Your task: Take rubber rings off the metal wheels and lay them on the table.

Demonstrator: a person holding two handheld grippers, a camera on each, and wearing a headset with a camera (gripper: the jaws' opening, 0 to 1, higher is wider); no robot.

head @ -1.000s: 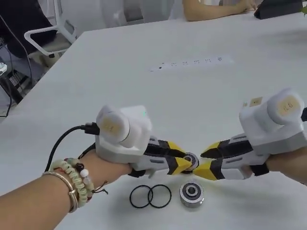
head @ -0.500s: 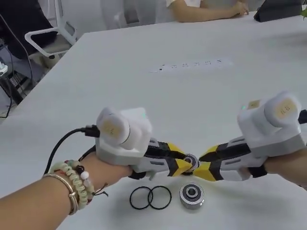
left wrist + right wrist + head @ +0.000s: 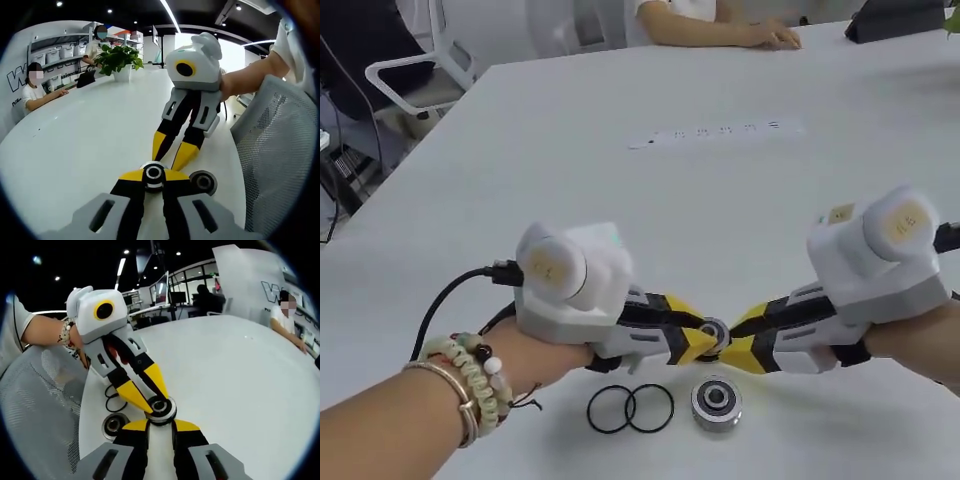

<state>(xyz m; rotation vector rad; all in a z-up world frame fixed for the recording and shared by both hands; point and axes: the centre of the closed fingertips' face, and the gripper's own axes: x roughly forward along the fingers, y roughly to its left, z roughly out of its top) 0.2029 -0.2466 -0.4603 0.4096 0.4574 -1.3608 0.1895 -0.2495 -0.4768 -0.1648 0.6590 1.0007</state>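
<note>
1. Metal wheel (image 3: 713, 331) is held just above table (image 3: 620, 200), w/ both grippers meeting nose to nose on it.
2. Own view of left gripper (image 3: 703, 341): jaws closed tight on the metal wheel's sides.
3. Opp. side: right gripper (image 3: 736, 338) w/ jaws narrow, tips clamped on the same wheel's edge.
4. Nearer the person, a second wheel (image 3: 717, 402) lies flat on table, just below the grippers' tips, not touching them.
5. Two rubber rings (image 3: 631, 409) lie flat, touching each other, just left of second wheel.
6. Bg: seated person's arm (image 3: 720, 30) rests at far table edge; potted plant (image 3: 117, 60) stands on table.
</note>
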